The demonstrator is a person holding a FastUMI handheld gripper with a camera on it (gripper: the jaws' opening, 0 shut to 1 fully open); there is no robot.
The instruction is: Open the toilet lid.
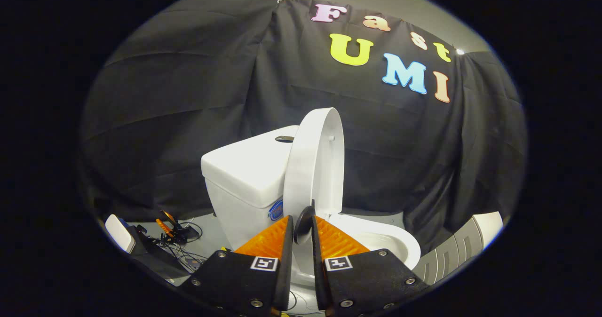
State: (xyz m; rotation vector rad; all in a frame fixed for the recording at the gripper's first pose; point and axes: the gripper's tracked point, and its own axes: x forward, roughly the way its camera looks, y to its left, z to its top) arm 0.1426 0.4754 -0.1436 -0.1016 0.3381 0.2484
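Observation:
The white toilet lid stands raised nearly upright, leaning back toward the white tank, and I see it almost edge-on from the side. The open bowl and its rim lie just ahead of the right finger. A dark rounded handle at the lid's lower edge sits between my fingertips. My gripper is shut on that handle, with both fingers close against it. Beneath the fingers, part of the white rim shows through the narrow gap.
Left of the tank, cables and small devices lie on the floor beside a white box. A grey ribbed unit stands to the right of the bowl. Black cloth hangs close behind the toilet.

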